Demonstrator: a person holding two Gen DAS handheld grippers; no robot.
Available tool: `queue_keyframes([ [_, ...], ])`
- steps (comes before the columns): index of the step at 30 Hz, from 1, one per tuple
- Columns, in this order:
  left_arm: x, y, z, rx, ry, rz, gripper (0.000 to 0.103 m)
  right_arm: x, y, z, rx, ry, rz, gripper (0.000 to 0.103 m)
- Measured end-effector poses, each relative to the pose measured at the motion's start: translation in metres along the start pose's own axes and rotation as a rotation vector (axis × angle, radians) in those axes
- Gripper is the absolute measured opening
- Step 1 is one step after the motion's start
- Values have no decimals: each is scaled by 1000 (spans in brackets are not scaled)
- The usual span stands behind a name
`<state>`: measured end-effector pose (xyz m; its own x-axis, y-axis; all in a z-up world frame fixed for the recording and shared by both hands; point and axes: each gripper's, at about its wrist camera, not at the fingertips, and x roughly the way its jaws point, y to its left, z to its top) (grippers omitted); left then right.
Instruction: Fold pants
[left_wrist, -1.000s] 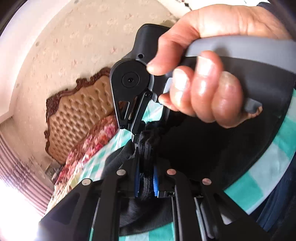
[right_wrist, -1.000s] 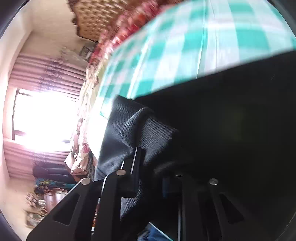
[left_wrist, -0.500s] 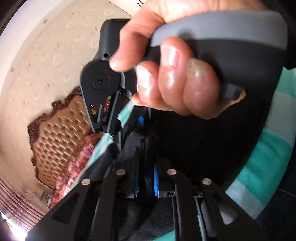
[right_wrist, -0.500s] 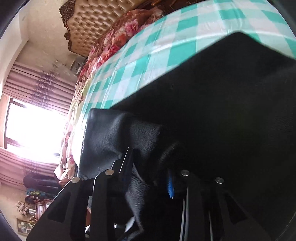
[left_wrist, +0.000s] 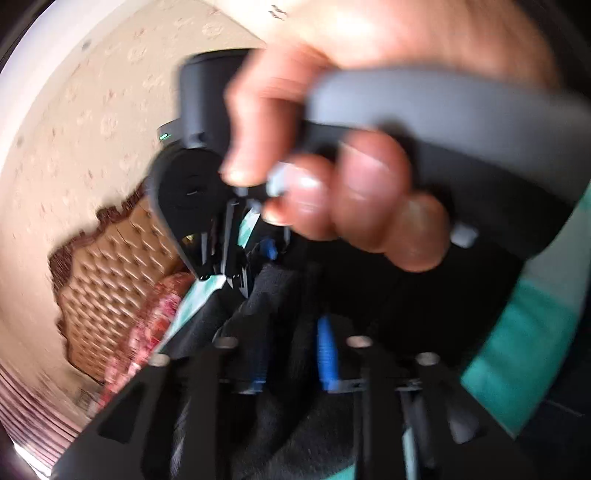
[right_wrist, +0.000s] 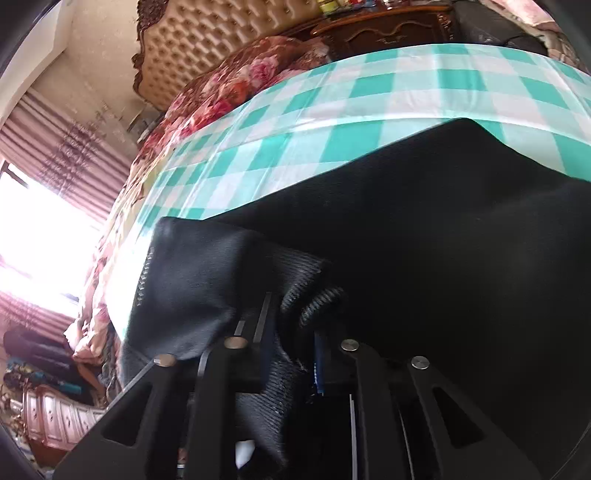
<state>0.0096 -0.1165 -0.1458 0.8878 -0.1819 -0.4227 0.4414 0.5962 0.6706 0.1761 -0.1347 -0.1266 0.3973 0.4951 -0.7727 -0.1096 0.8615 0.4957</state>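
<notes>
Black pants (right_wrist: 424, 229) spread flat on a green-checked cloth (right_wrist: 369, 92), long axis not discernible, bunched edge clamped by the right gripper (right_wrist: 291, 332), left gripper (left_wrist: 291, 354) opening with fabric still between its blue pads (left_wrist: 327, 354).

Black pants (right_wrist: 424, 236) lie bunched on checked cloth (right_wrist: 369, 103).

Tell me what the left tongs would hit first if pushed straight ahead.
Probably the black pants bunched between their opening jaws; beyond that, the right tongs gripped by a hand, though depth is unclear.
</notes>
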Motion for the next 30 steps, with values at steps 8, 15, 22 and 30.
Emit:
queue_keyframes([
  [8,-68,113,-36,-459,-37,-85,53,-62,1,-5,-28,-202,-222,44],
  [15,-27,169,-123,-843,246,-173,10,-91,53,-24,-196,-382,-381,85],
  [22,-15,157,-130,-868,245,-171,11,-78,118,-50,-348,-461,-347,98],
  [30,-34,149,-143,-910,236,-191,12,0,130,-69,-476,-217,-428,95],
])
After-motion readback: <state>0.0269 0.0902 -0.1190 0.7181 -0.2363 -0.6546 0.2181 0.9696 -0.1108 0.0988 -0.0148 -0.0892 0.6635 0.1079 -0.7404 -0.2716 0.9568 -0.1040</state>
